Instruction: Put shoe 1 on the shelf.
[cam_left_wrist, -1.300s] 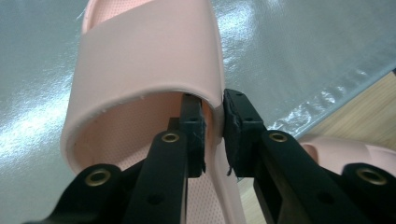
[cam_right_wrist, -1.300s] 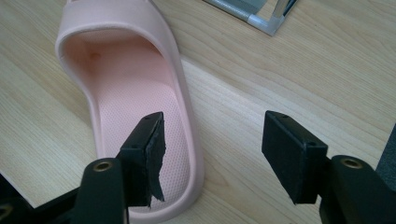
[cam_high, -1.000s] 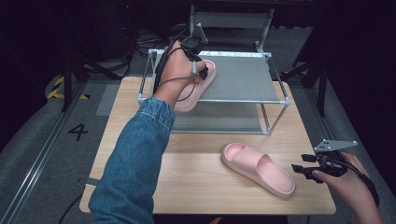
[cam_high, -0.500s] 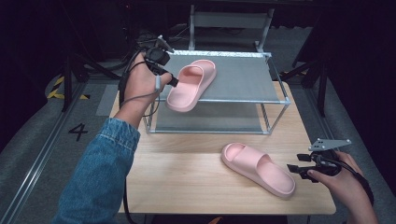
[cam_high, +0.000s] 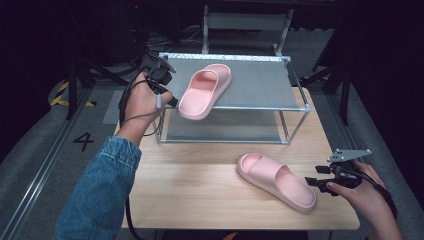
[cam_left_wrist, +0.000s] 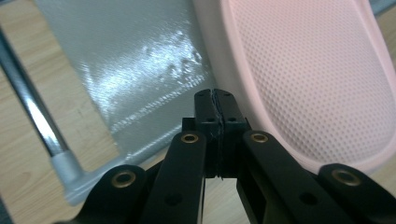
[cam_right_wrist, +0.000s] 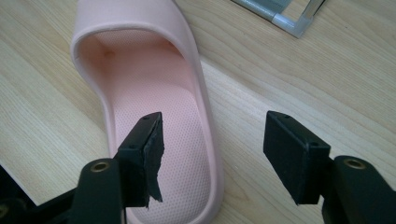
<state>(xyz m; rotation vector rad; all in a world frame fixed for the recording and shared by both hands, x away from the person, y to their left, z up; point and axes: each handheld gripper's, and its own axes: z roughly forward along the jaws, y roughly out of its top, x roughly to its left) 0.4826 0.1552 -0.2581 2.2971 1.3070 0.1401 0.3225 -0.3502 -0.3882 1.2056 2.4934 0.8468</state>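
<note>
High view: left gripper (cam_high: 170, 98) closed empty beside slipper (cam_high: 204, 91), toe pointing far-right.

On the matt pale wood table (cam_high: 200, 200), 2 matt pink foam-like slippers (cam_high: 204, 91) (cam_high: 276, 181) show dimpled footbeds beside the rack (cam_high: 292, 107) of dull metal tubes and glossy grey sheet.

A wooden table (cam_high: 200, 190) carries a metal-framed rack (cam_high: 295, 107) with two grey shelves, standing along the table's far edge. One pink slipper (cam_high: 205, 91) lies on the rack's upper shelf near its left front corner, its heel end jutting out over the front rail. The other pink slipper (cam_high: 276, 181) lies directly on the tabletop near the right front corner, set at a slant.
</note>
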